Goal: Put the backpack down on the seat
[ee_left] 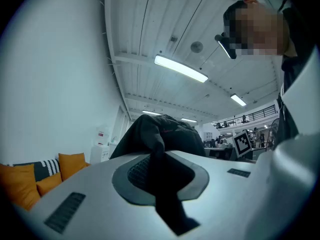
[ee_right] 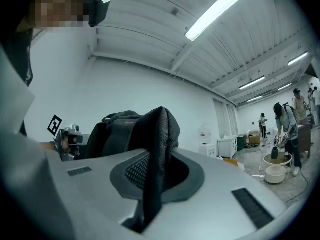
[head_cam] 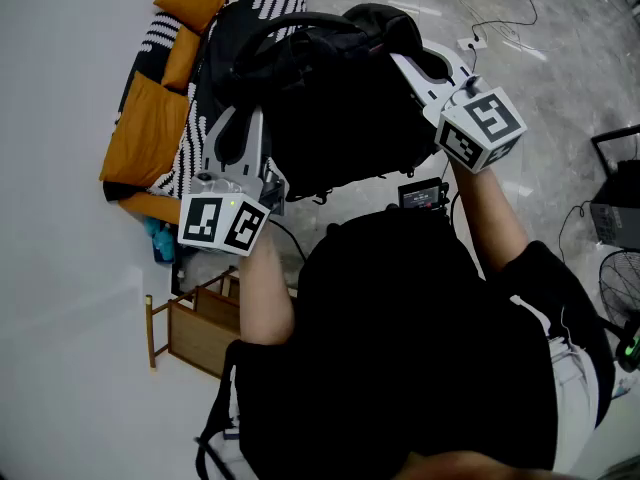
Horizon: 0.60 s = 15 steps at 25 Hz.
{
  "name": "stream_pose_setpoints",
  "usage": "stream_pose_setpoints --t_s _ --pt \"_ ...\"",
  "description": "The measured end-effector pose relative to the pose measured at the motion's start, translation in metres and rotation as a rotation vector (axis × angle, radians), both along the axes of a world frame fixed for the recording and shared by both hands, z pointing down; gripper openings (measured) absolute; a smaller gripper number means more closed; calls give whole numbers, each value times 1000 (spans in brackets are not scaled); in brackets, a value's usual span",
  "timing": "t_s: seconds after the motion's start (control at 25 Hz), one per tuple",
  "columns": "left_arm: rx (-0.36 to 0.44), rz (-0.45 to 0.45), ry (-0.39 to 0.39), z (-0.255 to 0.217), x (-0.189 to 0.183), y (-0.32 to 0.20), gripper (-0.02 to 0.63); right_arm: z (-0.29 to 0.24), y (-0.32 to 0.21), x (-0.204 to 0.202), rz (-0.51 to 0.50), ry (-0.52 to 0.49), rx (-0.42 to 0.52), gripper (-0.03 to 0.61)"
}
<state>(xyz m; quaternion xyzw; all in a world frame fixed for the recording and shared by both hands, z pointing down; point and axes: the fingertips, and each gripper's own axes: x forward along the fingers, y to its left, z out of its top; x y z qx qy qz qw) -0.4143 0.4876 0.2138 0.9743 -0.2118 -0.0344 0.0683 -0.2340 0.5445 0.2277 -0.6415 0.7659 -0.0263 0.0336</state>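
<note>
A black backpack [head_cam: 330, 98] hangs in the air between my two grippers, over the floor beside the seat. My left gripper [head_cam: 238, 128] is shut on a thin black strap [ee_left: 162, 184] that runs between its jaws up to the bag [ee_left: 160, 131]. On the other side, my right gripper [head_cam: 408, 64] is shut on a padded mesh shoulder strap [ee_right: 157, 149], with the bag's bulk [ee_right: 117, 129] just behind it. The seat, a sofa [head_cam: 150, 128] with orange cushions and a black-and-white striped throw, lies at the upper left, partly hidden by the bag.
A small wooden stand [head_cam: 195, 330] sits by the white wall at the lower left. Cables [head_cam: 500, 23] trail over the floor at the top right, and a fan [head_cam: 620, 283] stands at the right edge. People [ee_right: 286, 134] work by white basins [ee_right: 276, 173] far off.
</note>
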Motion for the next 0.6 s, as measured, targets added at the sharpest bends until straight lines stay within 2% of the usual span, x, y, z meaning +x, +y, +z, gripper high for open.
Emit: stream_pose_setpoints --t_s 0.16,0.36,0.6 --pt "24 -9 14 -6 6 -2 52 -9 -2 8 0 5 22 46" --pt "21 -22 -6 -5 7 -3 52 -8 -5 9 -4 1 30 46" --pt "-19 -51 -36 6 5 -7 52 2 -12 9 -13 -34 -24 46"
